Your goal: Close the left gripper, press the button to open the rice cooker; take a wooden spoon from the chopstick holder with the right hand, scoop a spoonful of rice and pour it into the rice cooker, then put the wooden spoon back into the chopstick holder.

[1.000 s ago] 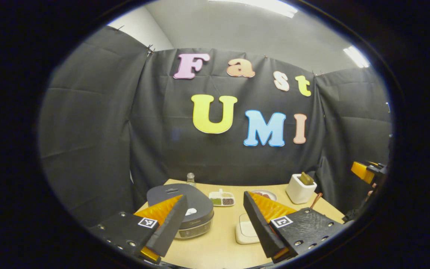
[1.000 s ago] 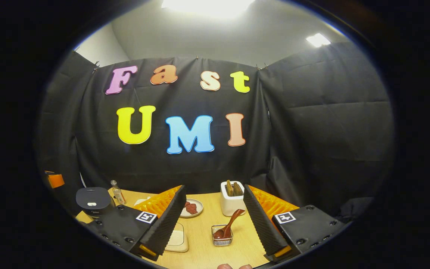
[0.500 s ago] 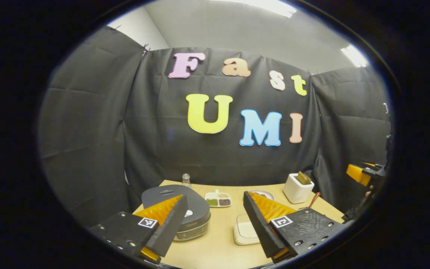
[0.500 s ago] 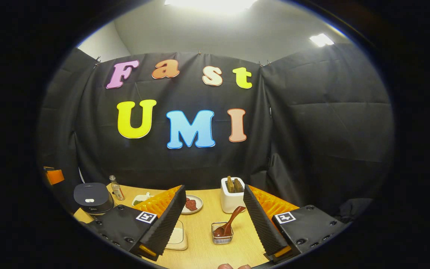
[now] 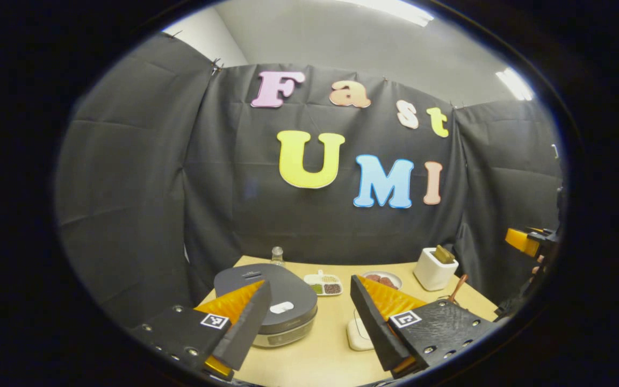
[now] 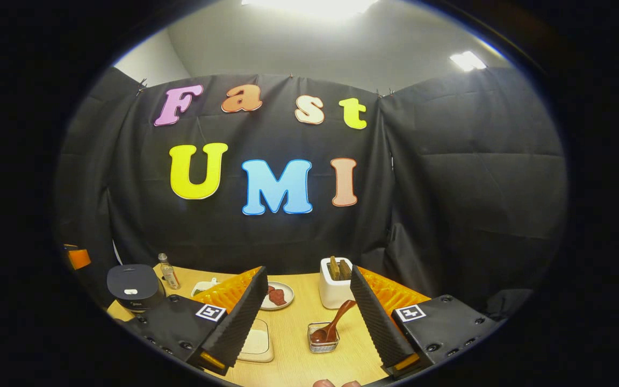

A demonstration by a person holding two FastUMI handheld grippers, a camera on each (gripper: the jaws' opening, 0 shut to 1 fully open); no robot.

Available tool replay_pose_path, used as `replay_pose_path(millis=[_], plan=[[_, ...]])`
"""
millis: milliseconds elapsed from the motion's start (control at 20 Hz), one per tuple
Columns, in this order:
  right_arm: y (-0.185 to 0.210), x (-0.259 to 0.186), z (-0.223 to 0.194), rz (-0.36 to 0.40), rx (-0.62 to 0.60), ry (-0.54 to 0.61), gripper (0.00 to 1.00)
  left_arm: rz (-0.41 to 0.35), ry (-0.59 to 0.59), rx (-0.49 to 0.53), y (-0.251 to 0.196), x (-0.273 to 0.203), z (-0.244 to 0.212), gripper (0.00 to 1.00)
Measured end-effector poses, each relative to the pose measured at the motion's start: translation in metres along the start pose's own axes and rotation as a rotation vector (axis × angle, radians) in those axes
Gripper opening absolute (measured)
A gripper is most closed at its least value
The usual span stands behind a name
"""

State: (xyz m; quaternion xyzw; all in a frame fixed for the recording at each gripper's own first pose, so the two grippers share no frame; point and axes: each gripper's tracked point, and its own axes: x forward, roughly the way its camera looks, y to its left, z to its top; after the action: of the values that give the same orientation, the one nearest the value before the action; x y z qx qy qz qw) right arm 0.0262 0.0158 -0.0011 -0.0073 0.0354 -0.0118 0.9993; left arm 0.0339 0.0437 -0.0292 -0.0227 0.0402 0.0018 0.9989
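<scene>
Nothing's been touched yet as far as I can tell. The left gripper (image 5: pixel 309 317) hovers above the near edge of the table (image 5: pixel 309 360) with its fingers spread wide, nothing between them. Just ahead of its left finger sits the rice cooker (image 5: pixel 274 303), lid down, and the pale button (image 5: pixel 281 307) on the lid faces up — so I'd guess the gripper is lined up there because pressing is step one, though it has to close first. Ahead between the fingers there's a small divided dish (image 5: pixel 324 284), and by the right finger a white box (image 5: pixel 359 336).

Further right, the right gripper (image 6: pixel 309 317) is also held open and empty. A flat tray (image 6: pixel 258 344) lies by its left finger. Dead ahead between the fingers sits a little wire basket with the wooden spoon (image 6: pixel 333 325) leaning out of it, handle tilted toward the white holder (image 6: pixel 335 287) just behind — whether that basket is the "chopstick holder" I can't say. Probably parked there so the handle is an easy grab once the lid's up.
</scene>
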Motion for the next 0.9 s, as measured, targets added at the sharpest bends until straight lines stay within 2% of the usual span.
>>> replay_pose_path(millis=[150,200,250,300,350,400,450,550,650,700,850,900], plan=[[0.015,0.002,0.007,0.021,0.023,-0.015,0.98,-0.006,0.022,-0.004,0.012,-0.007,0.002,0.59],[0.018,0.004,0.006,0.029,0.026,-0.013,0.98,-0.003,0.038,-0.007,0.015,-0.007,-0.001,0.52],[0.021,0.006,0.004,0.037,0.023,-0.008,0.98,0.017,0.047,-0.007,0.02,-0.005,0.0,0.32],[0.023,0.008,0.002,0.041,0.017,-0.004,0.99,0.042,0.056,-0.009,0.027,-0.003,0.001,0.27],[0.022,0.01,0.001,0.042,0.011,-0.002,0.99,0.06,0.066,-0.021,0.032,0.001,0.001,0.11],[0.022,0.014,-0.001,0.044,0.007,0.0,0.99,0.05,0.087,-0.042,0.026,0.001,-0.002,0.04],[0.022,0.017,-0.002,0.047,0.006,0.001,0.99,0.06,0.1,-0.06,0.027,0.003,-0.003,0.06],[0.021,0.028,-0.005,0.055,0.013,0.001,0.99,0.053,0.124,-0.105,0.027,0.013,0.0,0.01],[0.016,0.039,-0.009,0.053,0.017,0.008,1.0,0.086,0.163,-0.107,0.036,0.026,-0.006,0.01],[0.012,0.044,-0.009,0.05,0.023,0.009,0.97,0.098,0.183,-0.099,0.039,0.033,-0.008,0.01],[-0.004,0.055,-0.016,0.03,0.047,0.012,0.99,0.106,0.263,-0.11,0.04,0.058,-0.019,0.03],[-0.009,0.059,-0.019,0.023,0.052,0.019,0.97,0.108,0.273,-0.125,0.041,0.069,-0.02,0.0]])
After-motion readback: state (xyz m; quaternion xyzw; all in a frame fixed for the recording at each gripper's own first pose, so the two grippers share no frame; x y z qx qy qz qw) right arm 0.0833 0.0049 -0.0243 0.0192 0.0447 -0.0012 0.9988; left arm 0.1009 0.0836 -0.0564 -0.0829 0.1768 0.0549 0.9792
